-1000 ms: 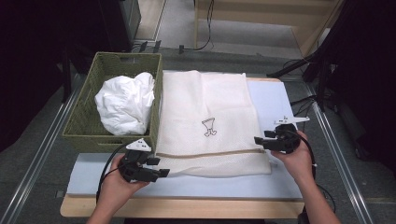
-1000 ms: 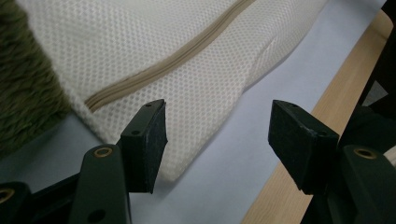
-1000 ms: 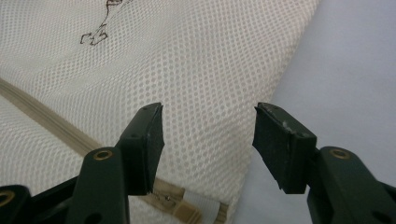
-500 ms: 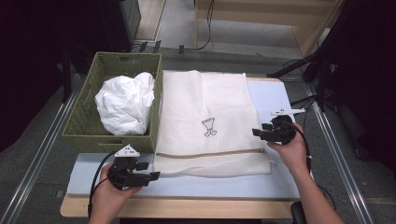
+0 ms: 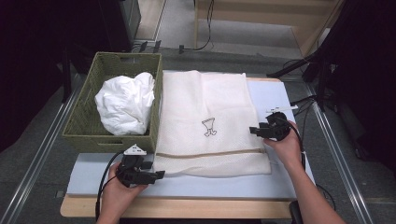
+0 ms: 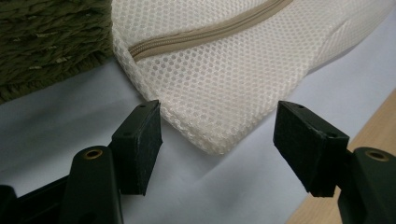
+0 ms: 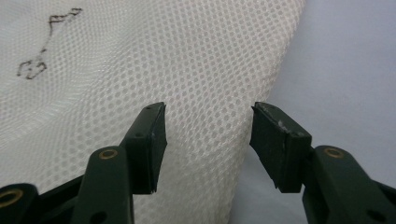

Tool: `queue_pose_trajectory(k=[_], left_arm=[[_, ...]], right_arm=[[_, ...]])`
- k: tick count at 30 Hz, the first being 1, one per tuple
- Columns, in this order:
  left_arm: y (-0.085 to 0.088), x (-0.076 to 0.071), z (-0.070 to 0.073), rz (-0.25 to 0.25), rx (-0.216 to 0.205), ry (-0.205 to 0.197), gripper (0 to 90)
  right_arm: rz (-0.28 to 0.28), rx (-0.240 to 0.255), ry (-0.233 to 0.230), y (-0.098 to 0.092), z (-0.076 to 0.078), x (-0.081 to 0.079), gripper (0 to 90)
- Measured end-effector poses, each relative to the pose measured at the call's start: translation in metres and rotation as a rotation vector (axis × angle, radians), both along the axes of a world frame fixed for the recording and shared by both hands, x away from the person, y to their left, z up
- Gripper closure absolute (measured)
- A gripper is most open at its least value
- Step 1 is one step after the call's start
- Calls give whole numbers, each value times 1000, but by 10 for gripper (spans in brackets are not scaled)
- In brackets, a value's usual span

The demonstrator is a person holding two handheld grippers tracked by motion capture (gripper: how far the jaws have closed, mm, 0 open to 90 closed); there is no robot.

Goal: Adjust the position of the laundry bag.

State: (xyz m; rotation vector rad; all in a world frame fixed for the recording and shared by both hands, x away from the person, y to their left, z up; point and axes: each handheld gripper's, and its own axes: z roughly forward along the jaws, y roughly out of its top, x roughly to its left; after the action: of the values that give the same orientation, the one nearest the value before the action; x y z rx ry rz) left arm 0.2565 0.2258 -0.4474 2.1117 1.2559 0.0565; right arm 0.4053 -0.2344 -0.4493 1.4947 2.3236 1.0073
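On pale blue padding, both tongs gape unclenched at the honeycomb-mesh bag [image 5: 208, 123].

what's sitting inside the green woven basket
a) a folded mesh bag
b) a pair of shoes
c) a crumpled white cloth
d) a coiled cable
c) In the high view the basket holds a crumpled white cloth, while the mesh bag lies flat on the table beside it.

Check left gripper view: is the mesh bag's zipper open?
No: the beige zipper runs closed across the cream honeycomb-mesh laundry bag, with no gap along it.
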Motion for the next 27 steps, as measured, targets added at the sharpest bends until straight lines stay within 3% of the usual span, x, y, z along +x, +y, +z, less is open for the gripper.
queue_pose_trajectory(k=[4,8,12,14,16,21,27], left_arm=[[-1,0,-4,2,6,0,334],[-2,0,-6,19,8,-25,378],[-9,-3,-8,40,36,-63,522],[-12,-5,-8,50,51,-79,546],[-18,-9,-10,78,76,-118,623],[-19,-8,-11,73,68,-112,781],[-12,-3,-8,84,13,-61,847]], right_arm=[[-10,-8,1,2,-5,5,462],[2,-60,14,7,-17,11,470],[-9,-100,5,10,-19,12,580],[-12,-93,8,10,-19,12,599],[-31,-88,5,10,-19,11,685],[-34,-99,-1,17,-19,11,840],[-35,-97,27,14,-14,10,857]])
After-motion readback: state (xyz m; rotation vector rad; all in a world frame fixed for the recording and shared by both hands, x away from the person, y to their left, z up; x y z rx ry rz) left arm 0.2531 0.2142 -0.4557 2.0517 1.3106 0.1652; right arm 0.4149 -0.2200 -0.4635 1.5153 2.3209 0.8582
